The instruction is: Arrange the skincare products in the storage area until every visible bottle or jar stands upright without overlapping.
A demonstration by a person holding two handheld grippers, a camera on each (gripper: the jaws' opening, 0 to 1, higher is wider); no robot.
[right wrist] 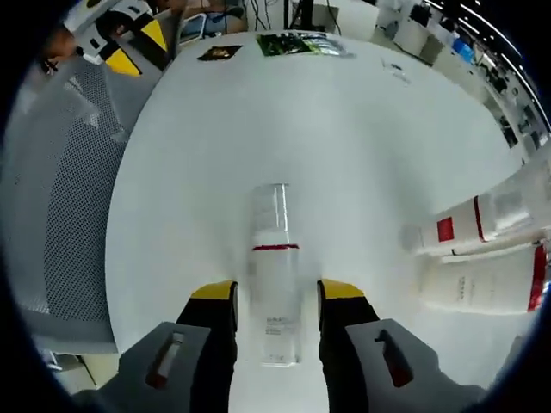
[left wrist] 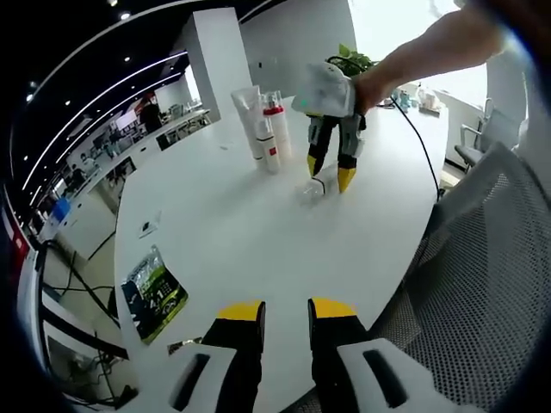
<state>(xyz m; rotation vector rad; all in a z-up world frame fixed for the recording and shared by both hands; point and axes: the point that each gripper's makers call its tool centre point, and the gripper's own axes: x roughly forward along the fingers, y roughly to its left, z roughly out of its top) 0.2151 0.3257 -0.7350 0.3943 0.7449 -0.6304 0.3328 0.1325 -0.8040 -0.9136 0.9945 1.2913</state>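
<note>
Currently, left gripper view: the left gripper (left wrist: 285, 314) hangs over the near edge of the white table (left wrist: 224, 241), jaws a narrow gap apart with nothing between them. Across the table the right gripper (left wrist: 328, 169) points down at a clear bottle (left wrist: 317, 187) lying on its side; its yellow tips sit to either side of the bottle. Just beside it stands a cluster of upright skincare products (left wrist: 263, 129), white tubes and a bottle with red trim. A green printed packet (left wrist: 153, 294) lies near the table's edge, well apart from the products. A mesh chair (left wrist: 482, 284) stands at the table.

Right gripper view: the right gripper straddles the lying bottle, one jaw on each side of its white lower body. Jaws are open; whether the pads touch the plastic I cannot tell. The bottle's clear cap end points away from the camera, with a red band at mid-length. The standing products appear at the frame's right side.

Judgement: step in hand is gripping the fallen bottle to stand it up. Close squarely on the white body, lift clear before rotating, and set it down beside the cluster, not touching it, so nothing topples.
</note>
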